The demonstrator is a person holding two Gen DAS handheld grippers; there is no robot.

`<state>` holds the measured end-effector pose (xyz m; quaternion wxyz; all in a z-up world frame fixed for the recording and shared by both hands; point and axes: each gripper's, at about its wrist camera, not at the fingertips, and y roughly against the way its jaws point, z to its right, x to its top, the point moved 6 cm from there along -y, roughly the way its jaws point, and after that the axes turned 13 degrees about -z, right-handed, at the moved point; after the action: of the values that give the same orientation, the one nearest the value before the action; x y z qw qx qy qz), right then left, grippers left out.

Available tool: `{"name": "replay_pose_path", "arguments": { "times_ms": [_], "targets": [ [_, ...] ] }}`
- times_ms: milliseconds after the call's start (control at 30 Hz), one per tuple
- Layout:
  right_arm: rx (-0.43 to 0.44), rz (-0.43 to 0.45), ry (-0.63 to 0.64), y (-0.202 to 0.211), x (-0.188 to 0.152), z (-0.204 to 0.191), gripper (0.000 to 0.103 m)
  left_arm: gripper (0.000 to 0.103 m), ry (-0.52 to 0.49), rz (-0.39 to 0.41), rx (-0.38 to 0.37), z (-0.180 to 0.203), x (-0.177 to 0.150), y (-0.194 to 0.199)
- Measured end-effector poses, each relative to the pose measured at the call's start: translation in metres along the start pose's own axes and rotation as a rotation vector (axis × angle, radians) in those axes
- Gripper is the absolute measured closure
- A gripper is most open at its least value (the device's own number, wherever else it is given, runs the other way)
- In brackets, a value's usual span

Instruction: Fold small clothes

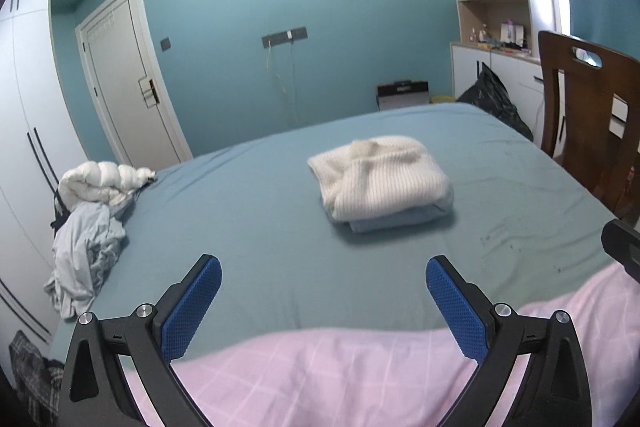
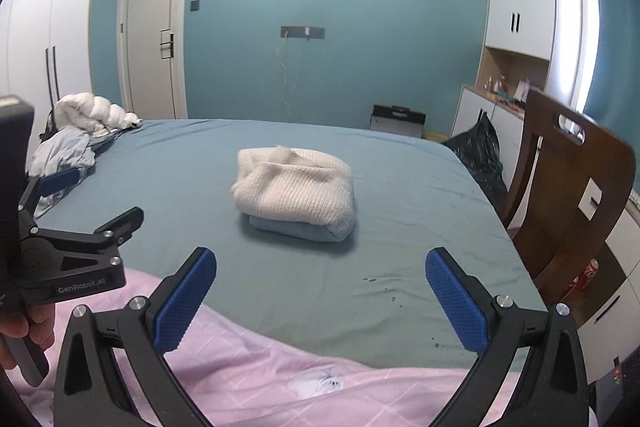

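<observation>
Bed (image 1: 248, 211) in blue sheet, bearing mid-surface a folded cream knit (image 1: 380, 177) atop a folded blue garment (image 1: 400, 219); pink checked cloth (image 1: 320, 379) at near edge; left gripper (image 1: 323, 307) and right gripper (image 2: 320, 301) both spread wide, empty.

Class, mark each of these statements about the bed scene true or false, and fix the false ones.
1. The cream knit sweater lies on top of a folded blue garment. True.
2. The left tool grips the sweater. False: it is open, holding nothing.
3. A wooden chair stands beside the bed. True.
4. The right tool is shut. False: it is open.
5. The pink checked cloth covers the sweater. False: it lies at the near edge, apart from it.
</observation>
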<state>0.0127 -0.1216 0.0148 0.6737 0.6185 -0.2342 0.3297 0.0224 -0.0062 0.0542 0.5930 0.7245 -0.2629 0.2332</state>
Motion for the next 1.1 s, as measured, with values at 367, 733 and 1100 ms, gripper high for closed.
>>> {"name": "replay_pose_path", "arguments": {
  "times_ms": [367, 733, 1100],
  "targets": [
    [0.002, -0.007, -0.026, -0.007, 0.004, 0.015, 0.001, 0.0, 0.024, 0.016, 0.024, -0.011, 0.012, -0.022],
    [0.017, -0.166, -0.09, -0.141, 0.029, 0.021, 0.001, 0.0, 0.052, 0.017, 0.014, -0.014, 0.035, -0.134],
    [0.068, -0.149, -0.104, -0.197, 0.026, 0.01, 0.001, 0.0, 0.093, -0.071, -0.05, -0.021, 0.037, -0.221]
  ]
}}
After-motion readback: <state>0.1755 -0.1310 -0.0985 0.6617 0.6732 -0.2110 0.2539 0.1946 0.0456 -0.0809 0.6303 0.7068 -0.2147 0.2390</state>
